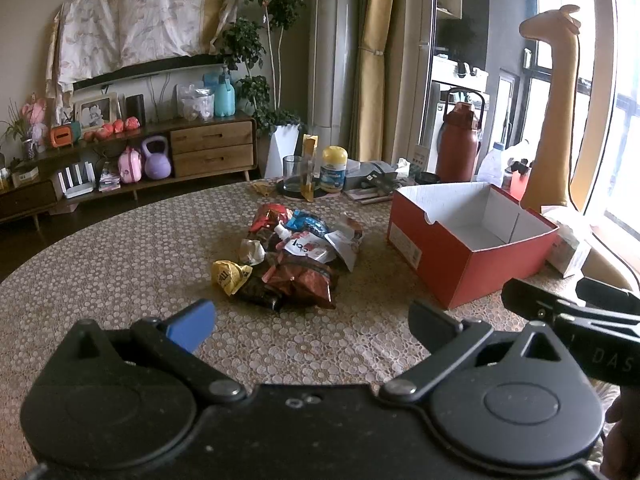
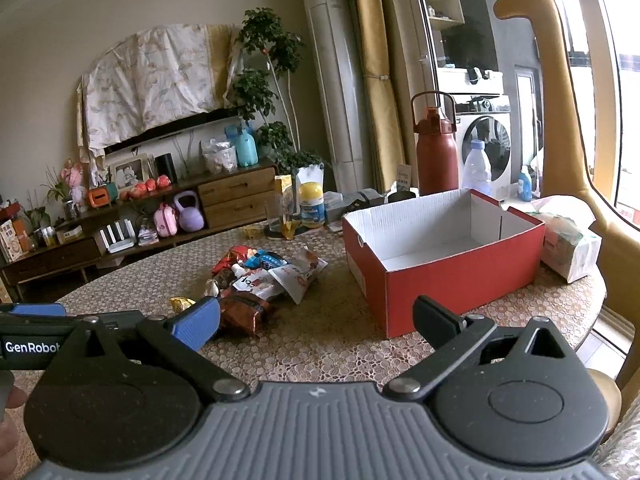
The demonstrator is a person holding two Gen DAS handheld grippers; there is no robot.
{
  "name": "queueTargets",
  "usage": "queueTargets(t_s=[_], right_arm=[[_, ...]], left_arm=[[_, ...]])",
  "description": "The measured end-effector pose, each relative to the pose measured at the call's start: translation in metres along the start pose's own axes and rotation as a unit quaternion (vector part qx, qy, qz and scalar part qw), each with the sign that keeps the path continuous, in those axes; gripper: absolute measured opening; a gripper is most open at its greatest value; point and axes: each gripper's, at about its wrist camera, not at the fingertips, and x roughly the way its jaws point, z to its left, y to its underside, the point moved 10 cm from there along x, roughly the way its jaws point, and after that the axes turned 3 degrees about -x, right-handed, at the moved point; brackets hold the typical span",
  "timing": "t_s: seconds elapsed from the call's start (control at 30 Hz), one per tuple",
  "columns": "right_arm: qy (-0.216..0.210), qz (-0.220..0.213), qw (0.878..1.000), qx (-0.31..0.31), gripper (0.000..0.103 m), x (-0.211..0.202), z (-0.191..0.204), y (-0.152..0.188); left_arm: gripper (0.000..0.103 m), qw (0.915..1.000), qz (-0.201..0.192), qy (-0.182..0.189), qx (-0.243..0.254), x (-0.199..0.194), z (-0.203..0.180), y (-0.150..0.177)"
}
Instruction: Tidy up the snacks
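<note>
Both hand-held grippers (image 1: 312, 320) (image 2: 316, 322) level, wide apart.

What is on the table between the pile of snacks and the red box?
Nothing: only bare patterned tablecloth lies between the snack pile and the red box. The right wrist view shows that gap best.
</note>
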Motion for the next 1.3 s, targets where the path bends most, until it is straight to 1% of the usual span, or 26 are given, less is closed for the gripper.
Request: queueTargets(t_s=[1.3], right_arm=[[0.001, 0.0, 1.0, -0.002, 0.103, -0.001, 0.0015, -0.0006]], left_arm=[[0.103, 1.0, 0.0, 0.0, 0.0, -0.003, 0.001, 0.0006]])
